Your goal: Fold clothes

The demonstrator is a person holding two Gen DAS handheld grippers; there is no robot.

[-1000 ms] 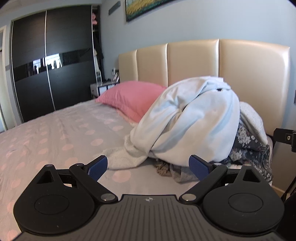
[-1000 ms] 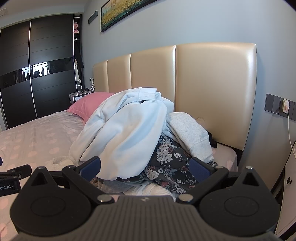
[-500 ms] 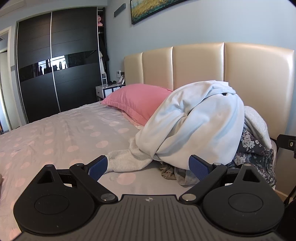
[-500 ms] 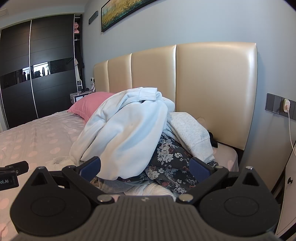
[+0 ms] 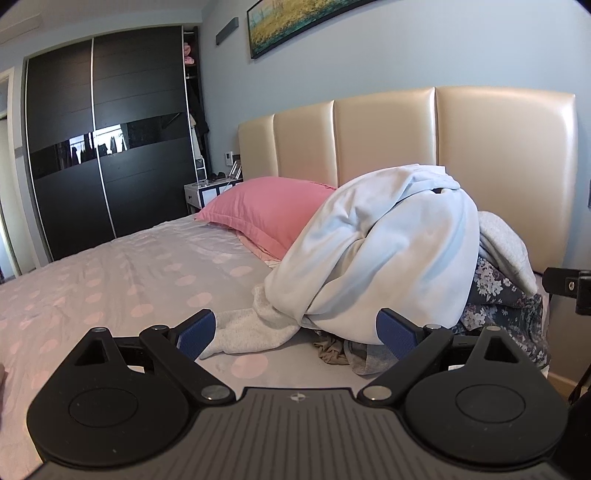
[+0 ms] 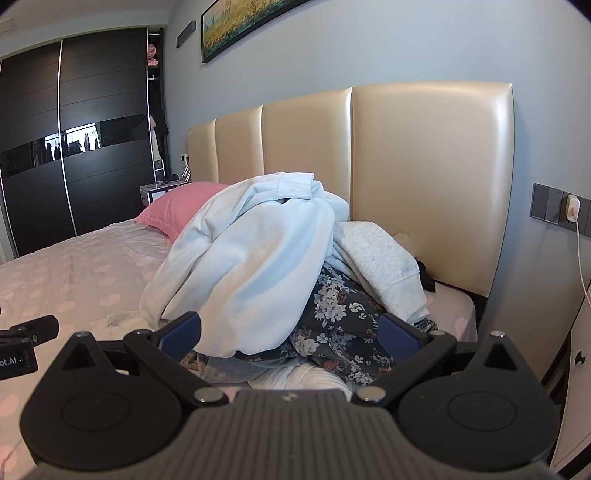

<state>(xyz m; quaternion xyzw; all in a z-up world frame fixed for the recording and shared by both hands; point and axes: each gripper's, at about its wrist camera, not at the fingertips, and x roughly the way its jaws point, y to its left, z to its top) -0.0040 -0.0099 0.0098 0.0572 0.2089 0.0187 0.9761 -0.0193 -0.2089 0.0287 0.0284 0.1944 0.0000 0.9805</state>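
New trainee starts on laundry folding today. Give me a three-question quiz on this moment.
1. True or false: the left gripper grips cloth.
2. Which garment tops the pile? A) floral garment B) pale blue sweatshirt C) grey sweatshirt
3. Fill in: left of the pile lies a pink ____.

Key: 1 false, both it and the right gripper are open and empty; 2 B; 3 pillow.

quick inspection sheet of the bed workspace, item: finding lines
surface: bed sheet, pale with pink dots, bare near the left gripper
job's things: unfolded pile by the headboard: pale blue top uppermost, grey sweatshirt, floral garment
clutter: pink pillow
grippers: left gripper and right gripper open, holding nothing
cables: white cable from wall plug
surroundings: dark wardrobe, painting
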